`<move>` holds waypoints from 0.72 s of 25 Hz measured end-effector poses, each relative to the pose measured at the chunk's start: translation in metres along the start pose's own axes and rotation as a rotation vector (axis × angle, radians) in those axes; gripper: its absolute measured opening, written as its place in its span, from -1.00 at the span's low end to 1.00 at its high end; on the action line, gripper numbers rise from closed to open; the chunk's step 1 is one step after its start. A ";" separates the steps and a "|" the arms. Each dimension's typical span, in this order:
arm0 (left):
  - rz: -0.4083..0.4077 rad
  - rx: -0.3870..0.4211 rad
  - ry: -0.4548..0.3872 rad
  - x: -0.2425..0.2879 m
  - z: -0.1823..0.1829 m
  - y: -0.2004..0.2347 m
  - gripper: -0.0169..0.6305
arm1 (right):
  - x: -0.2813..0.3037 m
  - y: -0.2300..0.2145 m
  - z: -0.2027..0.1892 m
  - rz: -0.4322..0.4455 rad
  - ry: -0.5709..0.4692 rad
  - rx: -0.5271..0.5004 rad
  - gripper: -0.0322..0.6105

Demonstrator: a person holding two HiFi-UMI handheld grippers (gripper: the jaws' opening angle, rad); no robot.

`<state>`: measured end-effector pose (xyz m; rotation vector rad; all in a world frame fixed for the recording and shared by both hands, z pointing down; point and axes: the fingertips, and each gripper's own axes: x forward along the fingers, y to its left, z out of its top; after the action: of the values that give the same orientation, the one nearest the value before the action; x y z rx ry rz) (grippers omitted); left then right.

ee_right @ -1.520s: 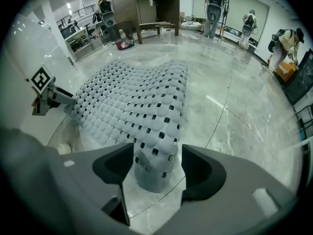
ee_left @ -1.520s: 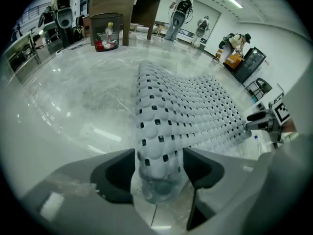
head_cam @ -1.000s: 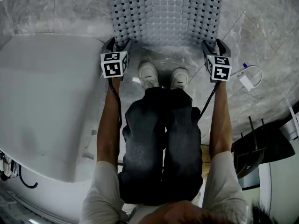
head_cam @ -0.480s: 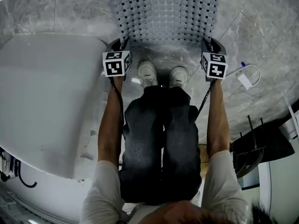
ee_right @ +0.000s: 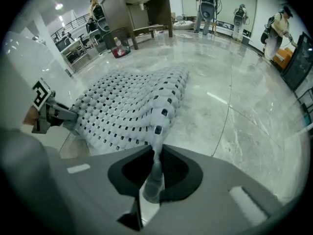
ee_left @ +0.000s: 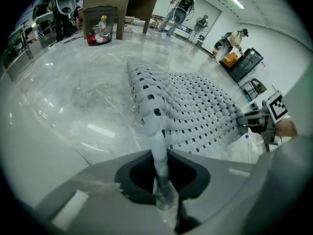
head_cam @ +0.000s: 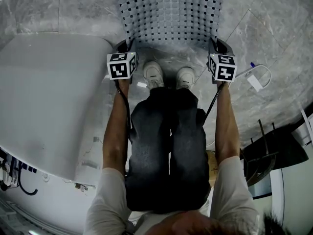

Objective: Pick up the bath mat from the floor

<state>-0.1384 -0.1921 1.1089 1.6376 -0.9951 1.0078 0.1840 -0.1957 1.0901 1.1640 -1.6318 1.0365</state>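
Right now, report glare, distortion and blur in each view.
Head view: fisheye bows the bath mat grid; light even, little glare. Left gripper view: ceiling lights streak the glossy floor; the pinched mat edge near the lens is soft. Right gripper view: same soft mat edge, one glare streak, dark corners.

bath mat (head_cam: 171, 11): far end cut off, head view top | bin (ee_left: 100, 24) contents: too small

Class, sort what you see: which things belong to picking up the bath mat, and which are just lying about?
In the job:
- bath mat
- left gripper and right gripper: their jaws have just been closing, and each is clamped on a near corner of the mat

Lying about:
- white charger cable on the floor
- bin with a bottle in it
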 end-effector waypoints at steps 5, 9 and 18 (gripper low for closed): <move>0.000 0.011 0.006 -0.015 0.006 -0.006 -0.81 | -0.014 0.004 0.005 0.002 0.010 -0.006 -0.79; -0.011 0.008 -0.003 -0.026 0.010 -0.012 -0.81 | -0.026 0.007 0.010 0.002 0.013 -0.015 -0.79; -0.021 0.013 -0.001 -0.058 0.015 -0.029 -0.82 | -0.063 0.011 0.018 0.007 0.021 -0.030 -0.80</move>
<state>-0.1279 -0.1909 1.0428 1.6558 -0.9724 1.0015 0.1828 -0.1942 1.0235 1.1244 -1.6310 1.0221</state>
